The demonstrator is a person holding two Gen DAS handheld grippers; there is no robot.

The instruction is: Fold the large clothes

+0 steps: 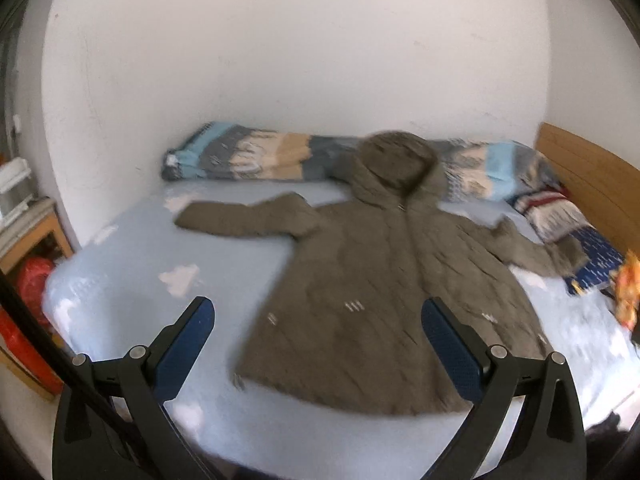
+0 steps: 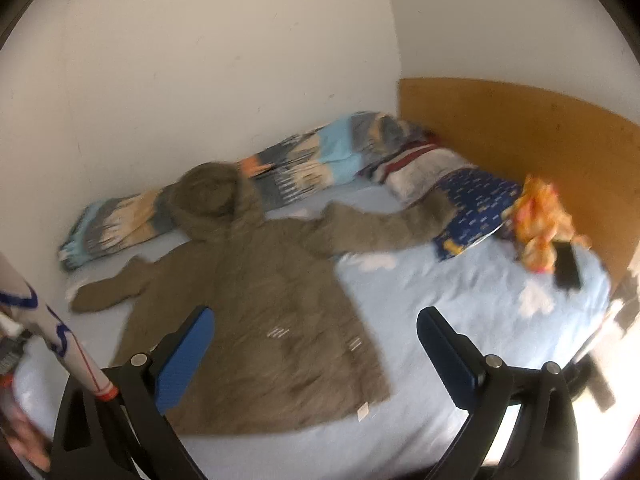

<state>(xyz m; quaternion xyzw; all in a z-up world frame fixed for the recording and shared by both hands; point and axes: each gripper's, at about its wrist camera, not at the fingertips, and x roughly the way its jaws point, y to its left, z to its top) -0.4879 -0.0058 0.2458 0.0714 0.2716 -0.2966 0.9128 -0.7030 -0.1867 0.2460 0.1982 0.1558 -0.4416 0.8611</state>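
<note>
A large olive-brown hooded coat (image 1: 384, 292) lies spread flat on the light blue bed (image 1: 132, 264), front up, hood toward the wall and both sleeves stretched out to the sides. It also shows in the right wrist view (image 2: 260, 320). My left gripper (image 1: 318, 316) is open and empty, held above the coat's lower hem near the bed's front edge. My right gripper (image 2: 314, 326) is open and empty, above the coat's lower right part. Both views are motion-blurred.
A rolled patterned quilt (image 1: 248, 158) lies along the wall behind the hood. Pillows (image 2: 472, 196), an orange bundle (image 2: 536, 224) and a black phone (image 2: 566, 266) sit by the wooden headboard (image 2: 520, 132) on the right. A wooden stand with red items (image 1: 32, 280) is left of the bed.
</note>
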